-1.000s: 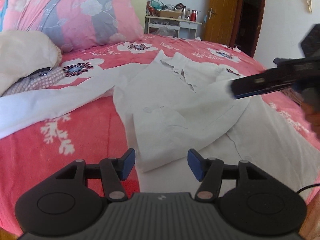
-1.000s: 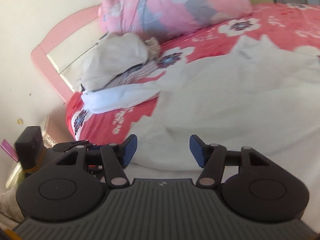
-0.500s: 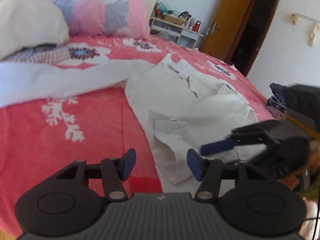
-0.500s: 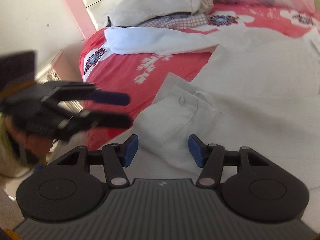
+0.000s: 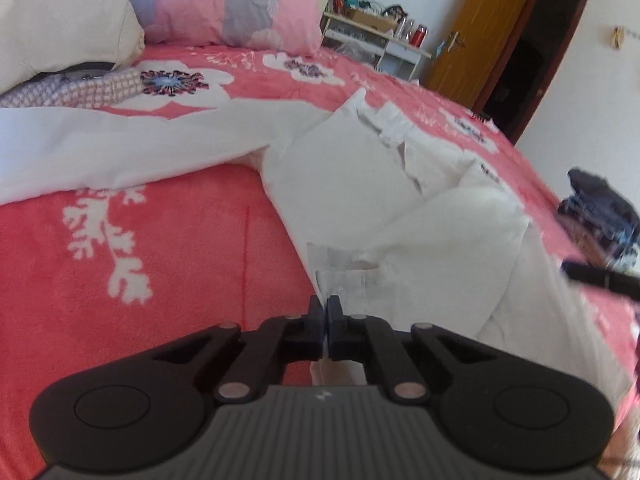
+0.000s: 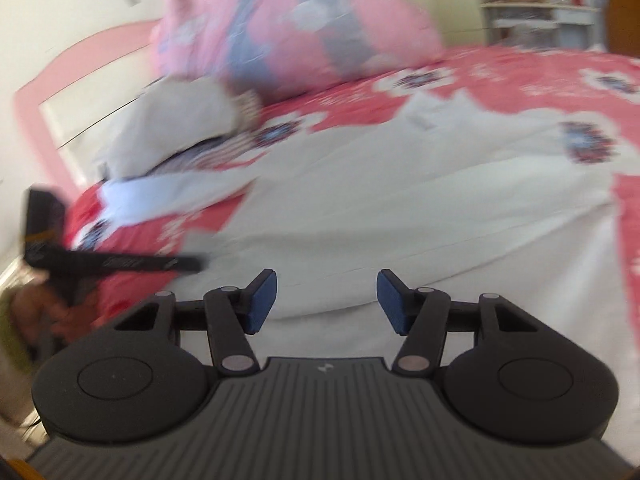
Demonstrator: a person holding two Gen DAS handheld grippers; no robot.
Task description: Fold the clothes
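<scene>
The white shirt [image 5: 360,200] is spread across the middle of the frame on the pink floral bedspread [image 5: 140,240], collar toward the upper centre and one sleeve stretched off to the left edge. Its cuffed edge at lower centre is pinched by the left gripper [image 5: 325,322], blue pads pressed together on the fabric. The right gripper [image 6: 326,300] is held above the shirt with fingers spread wide, nothing between them; that view is pretty blurry. A pink pillow [image 5: 240,0] is propped at the upper left.
</scene>
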